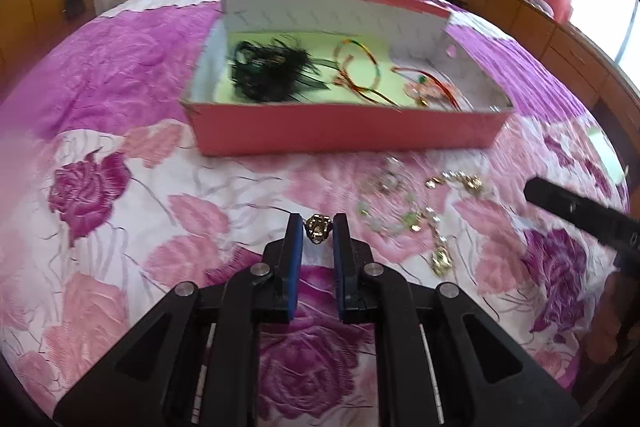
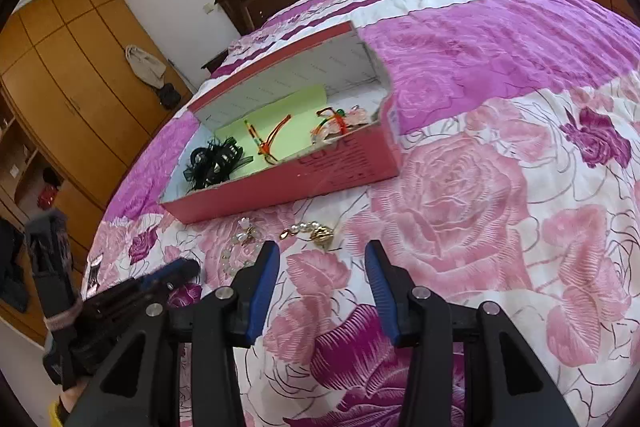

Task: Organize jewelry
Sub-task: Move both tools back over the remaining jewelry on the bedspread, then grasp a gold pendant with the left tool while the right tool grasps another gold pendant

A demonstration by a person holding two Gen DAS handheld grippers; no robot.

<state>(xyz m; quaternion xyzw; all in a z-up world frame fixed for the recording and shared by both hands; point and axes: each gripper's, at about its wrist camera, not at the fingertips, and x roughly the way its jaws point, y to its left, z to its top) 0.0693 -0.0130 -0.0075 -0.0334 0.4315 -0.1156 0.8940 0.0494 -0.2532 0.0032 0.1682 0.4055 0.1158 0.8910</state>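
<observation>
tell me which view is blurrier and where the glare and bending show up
Left wrist view: blurrier, the loose jewelry on the bedspread and the black hair piece in the red box smear, window glare washes out the right edge. Right wrist view: sharper, pearls crisp. Both: fisheye bends the bed into a dome, dark corners.

the left gripper [image 1: 317, 227] pointed steeply downward, its blue-padded fingers [image 1: 294, 239] drawn close and pinching a small gold piece [image 1: 318, 228] at their tips. the right gripper [image 2: 322, 259] also tilted downward, its fingers [image 2: 267, 267] standing apart with nothing between them, and sat just right of the left one.
</observation>
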